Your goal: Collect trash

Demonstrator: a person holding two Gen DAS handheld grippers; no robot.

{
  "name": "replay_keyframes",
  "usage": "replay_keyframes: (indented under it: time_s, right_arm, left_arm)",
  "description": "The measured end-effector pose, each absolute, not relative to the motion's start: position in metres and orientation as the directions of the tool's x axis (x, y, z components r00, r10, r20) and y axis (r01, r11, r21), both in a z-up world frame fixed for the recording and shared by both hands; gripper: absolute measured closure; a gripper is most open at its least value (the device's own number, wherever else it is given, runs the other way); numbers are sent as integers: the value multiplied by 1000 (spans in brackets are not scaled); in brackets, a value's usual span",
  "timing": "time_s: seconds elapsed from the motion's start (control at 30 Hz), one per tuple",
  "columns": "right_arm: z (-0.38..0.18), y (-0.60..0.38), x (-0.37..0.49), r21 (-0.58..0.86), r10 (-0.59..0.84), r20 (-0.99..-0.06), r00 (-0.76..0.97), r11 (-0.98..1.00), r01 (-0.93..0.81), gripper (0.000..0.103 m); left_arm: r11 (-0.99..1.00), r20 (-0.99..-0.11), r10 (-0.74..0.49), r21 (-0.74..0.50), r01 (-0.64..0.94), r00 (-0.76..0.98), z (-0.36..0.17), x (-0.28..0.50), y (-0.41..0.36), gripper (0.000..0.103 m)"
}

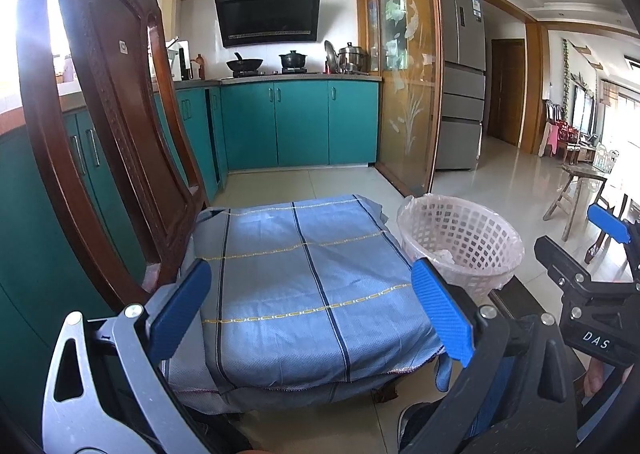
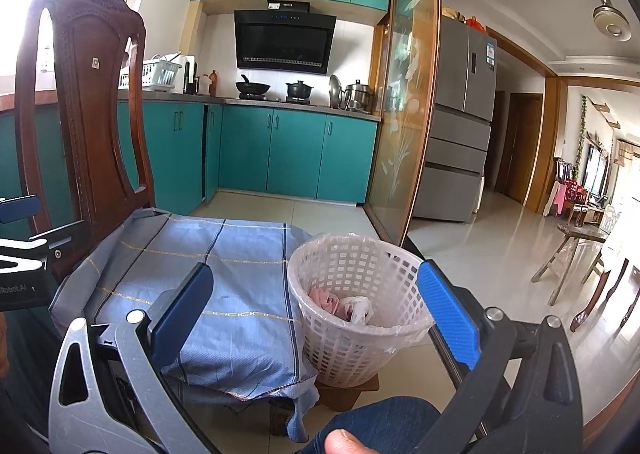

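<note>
both grippers' fingers wide, empty: left gripper, right gripper; "das" label; basket holds trash.

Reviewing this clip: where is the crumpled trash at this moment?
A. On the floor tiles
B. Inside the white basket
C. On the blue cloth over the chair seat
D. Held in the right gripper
B: the right wrist view shows the crumpled pink and white trash lying at the bottom of the lined white basket, while both grippers are open and empty.
</note>
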State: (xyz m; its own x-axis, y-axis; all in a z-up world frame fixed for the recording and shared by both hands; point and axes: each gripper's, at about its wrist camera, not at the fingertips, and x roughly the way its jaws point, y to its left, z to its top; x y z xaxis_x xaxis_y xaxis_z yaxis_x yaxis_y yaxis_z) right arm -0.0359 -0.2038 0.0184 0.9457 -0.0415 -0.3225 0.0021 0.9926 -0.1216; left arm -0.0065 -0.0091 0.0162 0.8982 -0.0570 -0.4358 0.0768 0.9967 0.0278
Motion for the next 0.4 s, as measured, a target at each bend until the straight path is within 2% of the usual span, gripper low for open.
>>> replay_keyframes:
  time_s: [0.4]
  right_arm:
    - [14, -204, -28, -122, -44, -346, 937, 992, 1, 3]
  left_arm:
    - [997, -469, -34, 44, 62, 882, 7, 7, -11, 3]
